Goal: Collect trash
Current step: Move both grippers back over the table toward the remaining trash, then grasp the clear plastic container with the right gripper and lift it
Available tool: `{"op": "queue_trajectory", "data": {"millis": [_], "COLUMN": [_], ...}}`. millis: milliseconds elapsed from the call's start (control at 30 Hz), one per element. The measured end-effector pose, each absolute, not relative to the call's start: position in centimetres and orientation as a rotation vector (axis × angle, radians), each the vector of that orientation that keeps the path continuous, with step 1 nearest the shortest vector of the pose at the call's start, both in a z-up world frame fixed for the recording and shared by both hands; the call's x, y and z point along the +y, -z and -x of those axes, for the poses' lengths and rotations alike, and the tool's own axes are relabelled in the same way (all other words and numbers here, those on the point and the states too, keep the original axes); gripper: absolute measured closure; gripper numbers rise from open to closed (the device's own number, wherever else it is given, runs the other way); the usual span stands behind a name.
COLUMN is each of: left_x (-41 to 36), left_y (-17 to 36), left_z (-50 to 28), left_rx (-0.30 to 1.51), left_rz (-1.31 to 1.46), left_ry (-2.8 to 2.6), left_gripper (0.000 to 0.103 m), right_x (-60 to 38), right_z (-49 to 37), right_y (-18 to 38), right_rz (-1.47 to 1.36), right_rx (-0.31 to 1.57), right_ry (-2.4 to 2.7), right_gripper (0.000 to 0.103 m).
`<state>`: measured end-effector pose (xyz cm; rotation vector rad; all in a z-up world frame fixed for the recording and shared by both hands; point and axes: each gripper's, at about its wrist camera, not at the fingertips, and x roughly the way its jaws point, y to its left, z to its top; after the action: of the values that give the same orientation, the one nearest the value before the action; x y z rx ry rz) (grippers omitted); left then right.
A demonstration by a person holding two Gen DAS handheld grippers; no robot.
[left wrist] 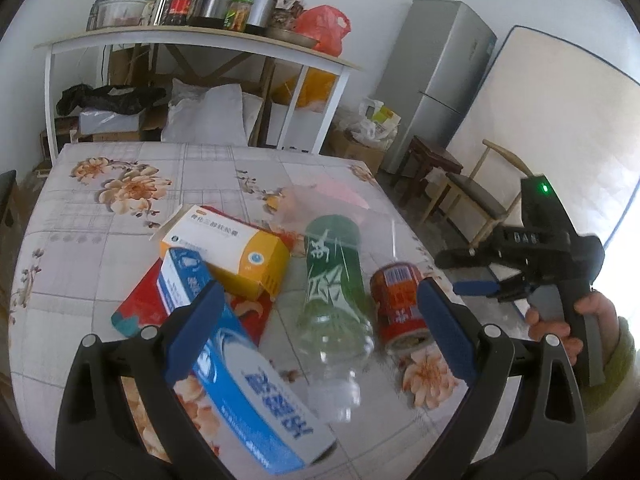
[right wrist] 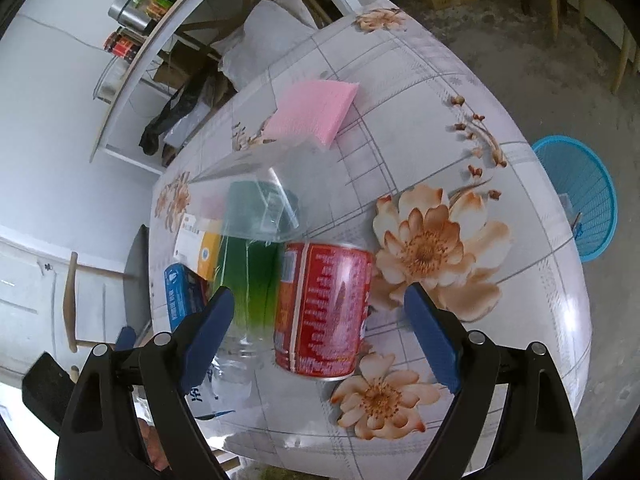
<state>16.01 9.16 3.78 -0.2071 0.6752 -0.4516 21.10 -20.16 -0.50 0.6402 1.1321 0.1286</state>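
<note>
Trash lies on a floral table [left wrist: 100, 240]: a red can [left wrist: 400, 304] on its side, a clear bottle with a green label [left wrist: 332, 280], a blue box [left wrist: 240, 380], a white-and-orange box [left wrist: 228, 248], a flat red packet [left wrist: 140, 308]. My left gripper [left wrist: 316, 328] is open above the bottle and blue box. My right gripper [right wrist: 320, 332] is open over the can [right wrist: 320, 308] and bottle [right wrist: 248, 280]; it also shows in the left wrist view [left wrist: 476, 276]. A pink sponge [right wrist: 312, 112] and clear plastic wrapper [right wrist: 256, 184] lie farther back.
A blue mesh basket [right wrist: 580, 200] stands on the floor beyond the table's right edge. Behind the table are a cluttered shelf table [left wrist: 200, 36], a grey fridge [left wrist: 440, 80], a wooden chair [left wrist: 472, 188] and cardboard boxes.
</note>
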Motion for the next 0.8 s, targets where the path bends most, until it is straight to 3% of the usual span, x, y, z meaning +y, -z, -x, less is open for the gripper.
{"op": "queue_trajectory", "data": {"millis": [400, 800], "left_x": [9.0, 8.3], "left_y": [-4.3, -4.3], "left_z": [-19.3, -19.2], "left_rx": [0.731, 0.742], "left_rz": [0.256, 0.241], "left_ry": [0.396, 0.443], "left_gripper": [0.010, 0.010], "right_x": [-18.7, -16.0], "right_z": [-23.6, -32.9], "right_y": [-4.3, -6.9], "right_rz": [-0.390, -0.106], "right_rx": [1.026, 1.046], "right_ry": [-0.224, -0.572], "right_gripper": [0.018, 0.007]}}
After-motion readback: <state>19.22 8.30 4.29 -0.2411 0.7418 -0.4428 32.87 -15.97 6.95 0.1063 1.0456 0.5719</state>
